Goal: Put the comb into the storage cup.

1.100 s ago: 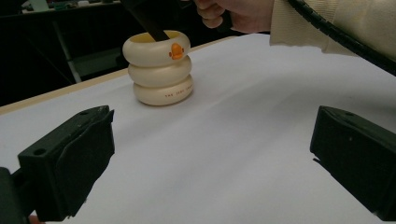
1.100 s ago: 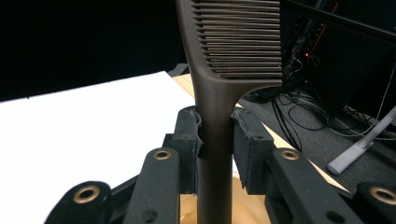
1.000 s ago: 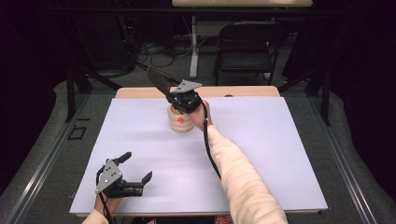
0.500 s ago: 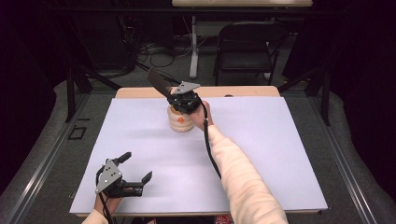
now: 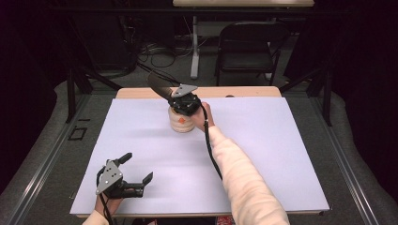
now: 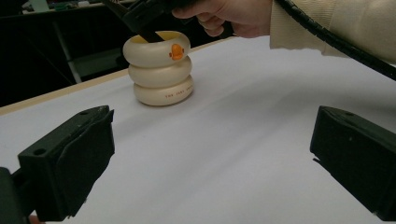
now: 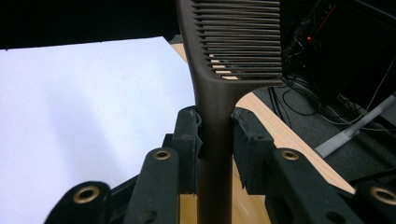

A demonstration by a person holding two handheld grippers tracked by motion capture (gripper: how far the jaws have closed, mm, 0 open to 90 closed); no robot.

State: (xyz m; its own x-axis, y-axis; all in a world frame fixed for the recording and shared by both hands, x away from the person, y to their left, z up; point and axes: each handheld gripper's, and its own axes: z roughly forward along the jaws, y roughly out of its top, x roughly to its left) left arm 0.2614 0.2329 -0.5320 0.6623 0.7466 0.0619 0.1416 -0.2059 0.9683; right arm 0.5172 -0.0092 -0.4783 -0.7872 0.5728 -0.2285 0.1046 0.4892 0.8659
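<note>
Our right claw (image 7: 215, 140) is clamped on the handle of a dark comb (image 7: 233, 51). The comb stands in a cream holder (image 5: 181, 123) made of three stacked rings, far back on the white bench (image 5: 281, 154). Our left claw (image 5: 136, 174) rests near us, jaws wide apart, holding nothing.

A wooden table (image 5: 244, 92) is covered almost wholly by a white sheet (image 5: 263, 154), a strip of bare wood being left along the far edge, and a cream ringed holder (image 5: 181, 122) is stood upright on the sheet, towards the far side near the middle.
</note>
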